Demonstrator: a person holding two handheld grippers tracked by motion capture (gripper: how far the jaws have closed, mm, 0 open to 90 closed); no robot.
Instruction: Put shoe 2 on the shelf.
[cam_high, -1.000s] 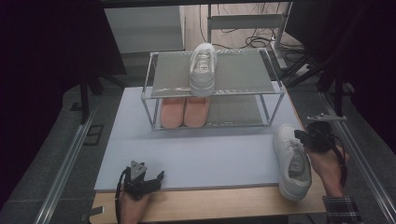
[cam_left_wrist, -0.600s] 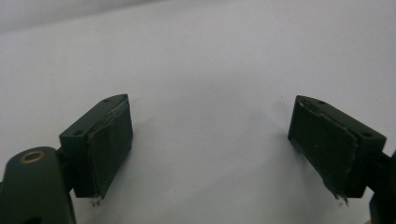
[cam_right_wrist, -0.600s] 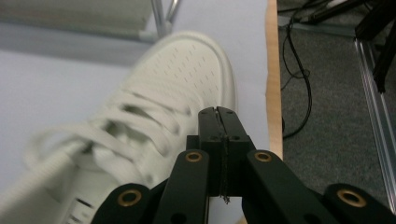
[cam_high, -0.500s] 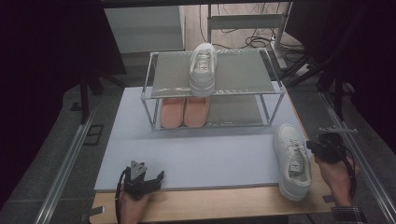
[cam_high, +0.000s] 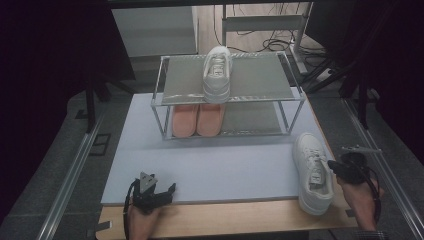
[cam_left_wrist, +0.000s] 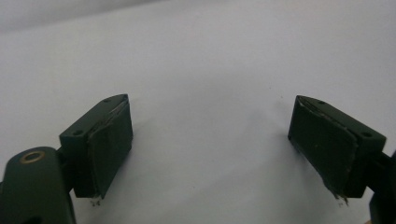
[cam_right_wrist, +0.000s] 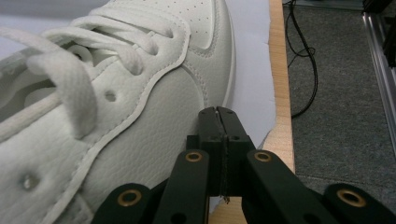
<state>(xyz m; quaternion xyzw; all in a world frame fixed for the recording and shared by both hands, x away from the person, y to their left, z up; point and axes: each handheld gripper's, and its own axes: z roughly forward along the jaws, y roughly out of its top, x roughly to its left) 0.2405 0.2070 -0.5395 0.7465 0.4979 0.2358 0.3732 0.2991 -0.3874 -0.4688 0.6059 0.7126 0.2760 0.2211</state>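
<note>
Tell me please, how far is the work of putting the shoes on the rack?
Done: one white sneaker stands on the top shelf of the rack, and a pink pair sits on the lower shelf. In hand: the right gripper, jaws shut and holding nothing, sits beside the second white sneaker on the table. Left: probably gripping and shelving it. The left gripper rests open.

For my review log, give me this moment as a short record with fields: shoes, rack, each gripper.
near shoe: white sneaker on the table's right edge, toe toward the rack
rack: second white sneaker on top shelf, orange pair on lower shelf
right gripper: jaws shut, empty, at the near sneaker's side
left gripper: jaws open, empty, over the white mat
</note>
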